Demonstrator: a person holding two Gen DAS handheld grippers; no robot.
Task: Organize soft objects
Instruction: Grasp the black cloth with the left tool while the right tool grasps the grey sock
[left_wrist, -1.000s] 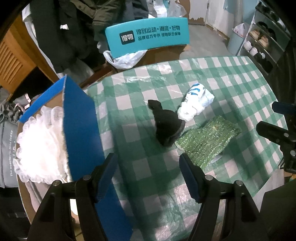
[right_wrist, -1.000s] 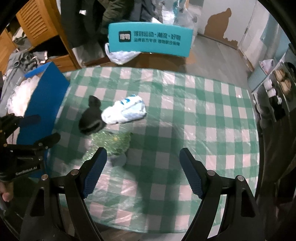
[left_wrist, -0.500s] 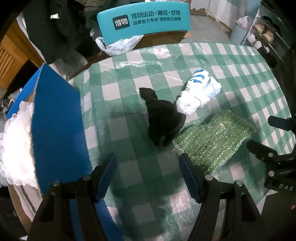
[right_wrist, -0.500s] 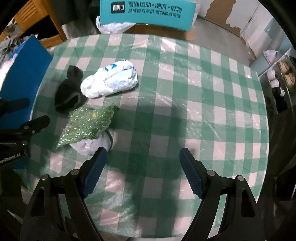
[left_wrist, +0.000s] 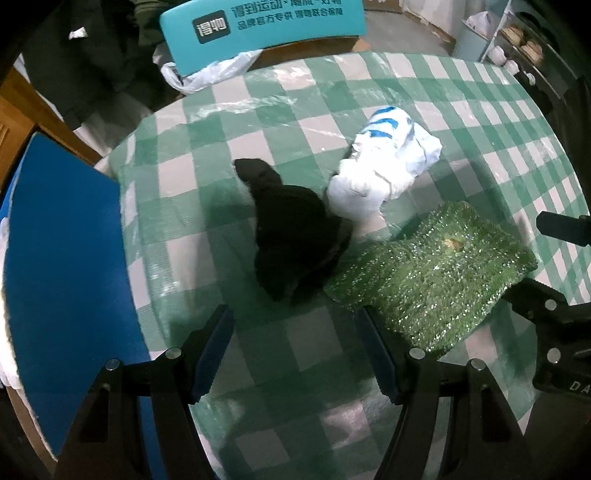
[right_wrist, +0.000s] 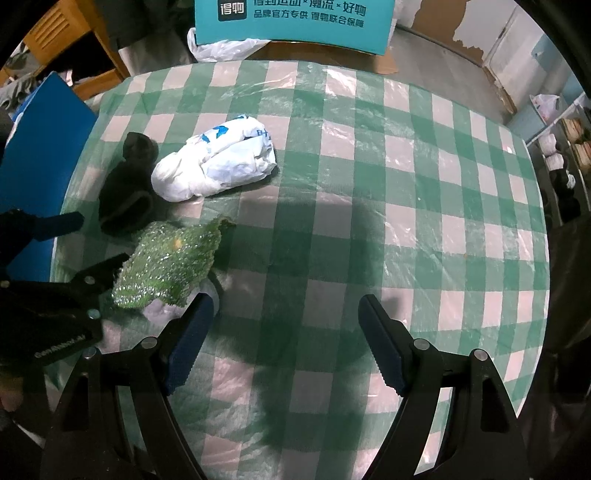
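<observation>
Three soft objects lie on the green checked table: a black cloth, a white and blue bundle and a glittery green cloth. My left gripper is open and empty, just short of the black cloth. In the right wrist view the black cloth, the white bundle and the green cloth lie left of my right gripper, which is open and empty above the table.
A blue box stands at the table's left edge, also in the right wrist view. A teal printed carton and a white plastic bag sit behind the table. Shelves with shoes are at the right.
Both grippers have moved down and forward toward the soft objects, which look larger now. Nothing was gripped; both stay open.
</observation>
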